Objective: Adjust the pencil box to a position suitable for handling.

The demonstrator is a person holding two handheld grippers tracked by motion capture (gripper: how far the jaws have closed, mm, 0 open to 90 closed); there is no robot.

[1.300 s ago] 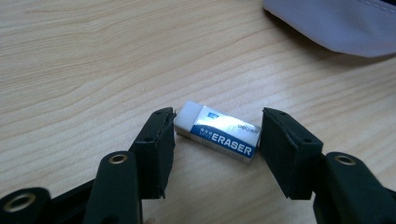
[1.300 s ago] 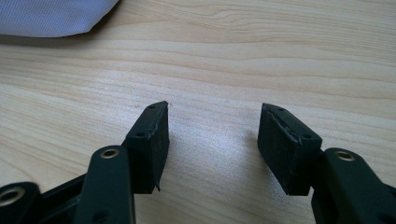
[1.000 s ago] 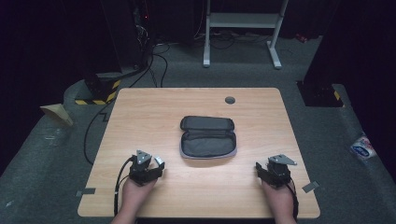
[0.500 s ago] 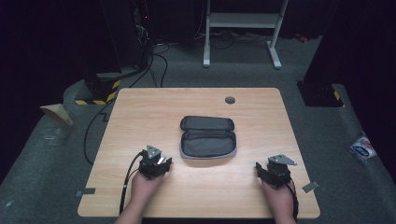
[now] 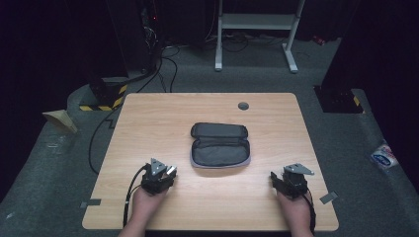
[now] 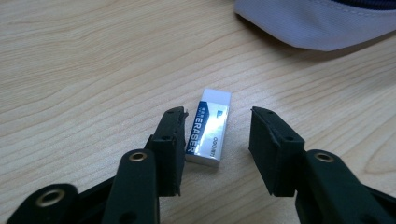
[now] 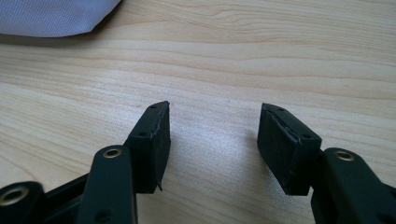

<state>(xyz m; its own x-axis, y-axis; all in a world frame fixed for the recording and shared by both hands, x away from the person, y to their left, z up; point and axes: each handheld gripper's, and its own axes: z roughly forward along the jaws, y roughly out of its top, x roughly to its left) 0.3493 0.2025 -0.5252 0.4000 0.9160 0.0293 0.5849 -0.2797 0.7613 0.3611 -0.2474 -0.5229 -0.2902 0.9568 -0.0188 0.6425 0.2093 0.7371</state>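
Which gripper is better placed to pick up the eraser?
Left. The left gripper is open with the eraser between its jaws; the right gripper is open over bare table.

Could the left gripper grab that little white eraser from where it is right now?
Probably yes. The left gripper is open, and the eraser lies flat on the table between its fingers, close to the left one. Nothing stands in the way; the pencil case lies well beyond it.

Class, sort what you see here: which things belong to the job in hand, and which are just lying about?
In the job: left gripper, open around the eraser; open pencil case.

Lying about: right gripper, open over bare table; grommet; floor cables.
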